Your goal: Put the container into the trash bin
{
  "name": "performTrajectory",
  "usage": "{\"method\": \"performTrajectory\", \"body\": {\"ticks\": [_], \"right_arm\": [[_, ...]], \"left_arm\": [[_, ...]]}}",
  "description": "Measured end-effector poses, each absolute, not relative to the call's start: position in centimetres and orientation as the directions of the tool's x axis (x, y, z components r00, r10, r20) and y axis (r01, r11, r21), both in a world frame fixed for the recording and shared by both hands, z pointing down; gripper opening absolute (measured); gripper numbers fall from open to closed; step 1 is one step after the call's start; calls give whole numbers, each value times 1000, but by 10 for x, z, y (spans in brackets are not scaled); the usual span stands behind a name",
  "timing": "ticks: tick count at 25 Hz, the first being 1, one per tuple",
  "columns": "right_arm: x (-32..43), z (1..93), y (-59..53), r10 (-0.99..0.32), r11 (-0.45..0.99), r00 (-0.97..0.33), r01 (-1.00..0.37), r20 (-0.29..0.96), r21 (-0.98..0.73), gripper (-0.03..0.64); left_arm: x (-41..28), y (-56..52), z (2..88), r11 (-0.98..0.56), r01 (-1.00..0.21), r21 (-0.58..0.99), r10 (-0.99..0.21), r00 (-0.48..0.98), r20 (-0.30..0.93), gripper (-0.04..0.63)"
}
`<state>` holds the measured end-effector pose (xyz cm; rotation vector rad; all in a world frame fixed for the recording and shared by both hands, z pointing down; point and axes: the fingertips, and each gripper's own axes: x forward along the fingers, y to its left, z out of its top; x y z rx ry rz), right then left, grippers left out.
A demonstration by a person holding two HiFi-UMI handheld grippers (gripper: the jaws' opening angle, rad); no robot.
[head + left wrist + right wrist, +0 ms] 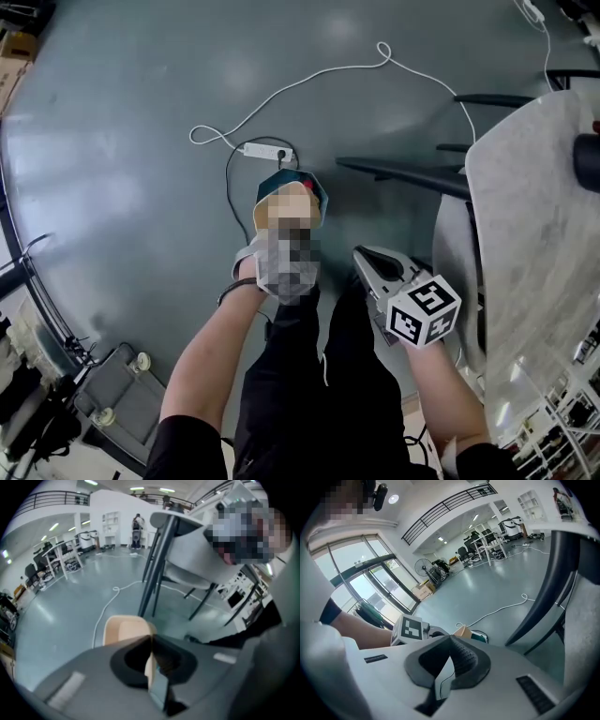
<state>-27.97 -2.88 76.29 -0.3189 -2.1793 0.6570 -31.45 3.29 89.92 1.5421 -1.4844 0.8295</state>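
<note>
The container is a small tub, teal outside and tan inside, hanging over the grey floor in the head view. My left gripper is shut on its rim, partly under a mosaic patch. In the left gripper view the jaws pinch the tan container wall edge-on. My right gripper, with its marker cube, hangs to the right of the container and apart from it. In the right gripper view its jaws are shut with nothing between them, and the container shows just beyond. No trash bin is in view.
A white power strip with a long white cable lies on the floor ahead. A marble-topped table on black legs stands at the right. A grey wheeled cart sits at the lower left.
</note>
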Motion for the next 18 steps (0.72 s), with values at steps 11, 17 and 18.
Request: {"method": "performTrajectory", "body": {"ticks": [11,17,18], "right_arm": [[-263,791,-37,418,814,-623,-67,661,-577,-6],[-239,788,-37,428,803,-605,-86,671,-590,-6],[-237,787,-40,428,800,-609,-90,668,-593,-6]], "left_arm": [[-296,42,986,10,-993,117,-350,106,931,22],[-319,35,995,94,-989,113,-330,76,941,39],[-324,32,992,112,-987,114,-344,69,937,67]]}}
